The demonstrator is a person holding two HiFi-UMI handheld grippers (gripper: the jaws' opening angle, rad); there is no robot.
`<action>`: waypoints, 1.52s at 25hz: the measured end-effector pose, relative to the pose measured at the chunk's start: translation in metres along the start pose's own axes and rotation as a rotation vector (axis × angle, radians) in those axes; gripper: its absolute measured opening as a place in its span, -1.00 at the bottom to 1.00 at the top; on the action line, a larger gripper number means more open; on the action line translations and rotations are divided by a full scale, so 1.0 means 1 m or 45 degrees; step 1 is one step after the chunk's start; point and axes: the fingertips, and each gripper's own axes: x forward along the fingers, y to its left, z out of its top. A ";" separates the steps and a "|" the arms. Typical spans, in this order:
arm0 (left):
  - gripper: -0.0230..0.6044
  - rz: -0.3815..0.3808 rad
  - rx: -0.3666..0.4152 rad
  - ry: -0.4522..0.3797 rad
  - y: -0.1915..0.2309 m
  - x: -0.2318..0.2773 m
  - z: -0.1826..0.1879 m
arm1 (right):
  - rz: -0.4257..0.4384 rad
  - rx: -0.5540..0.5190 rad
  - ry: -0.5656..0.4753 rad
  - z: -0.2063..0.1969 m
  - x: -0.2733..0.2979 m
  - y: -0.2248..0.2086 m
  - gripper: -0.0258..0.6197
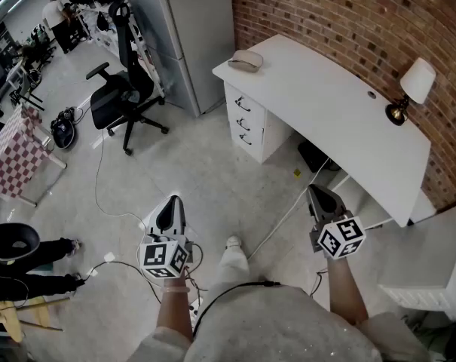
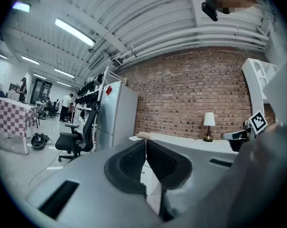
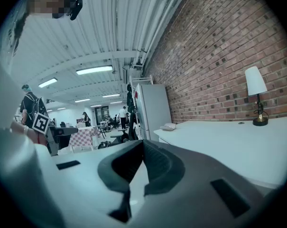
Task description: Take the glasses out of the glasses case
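Observation:
A beige glasses case lies closed at the far left end of the white desk. It shows small in the left gripper view, the glasses case sitting just beyond the jaw tips, and in the right gripper view as the glasses case on the desk corner. Both grippers are held over the floor, well short of the desk. My left gripper is shut and empty, its jaws meeting in the left gripper. My right gripper is shut and empty too, as the right gripper shows. No glasses are visible.
A small lamp stands at the desk's right end against the brick wall. White drawers sit under the desk's left end. A black office chair and a grey cabinet stand to the left. Cables run across the floor.

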 end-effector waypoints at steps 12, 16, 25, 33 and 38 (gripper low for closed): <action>-0.91 -0.003 -0.001 0.037 0.038 0.060 -0.006 | 0.021 0.030 0.042 -0.013 0.075 -0.010 -0.91; -0.91 -0.011 -0.011 0.052 0.058 0.087 -0.008 | 0.012 0.030 0.060 -0.015 0.102 -0.013 -0.91; -0.91 -0.125 -0.007 0.066 0.084 0.166 0.000 | -0.046 0.095 0.032 -0.007 0.159 -0.028 -0.90; -0.91 -0.222 -0.001 0.064 0.110 0.223 0.008 | -0.137 0.161 0.004 -0.002 0.200 -0.036 -0.71; -0.91 -0.234 -0.021 0.070 0.121 0.238 0.008 | -0.157 0.207 -0.016 0.004 0.212 -0.038 -0.59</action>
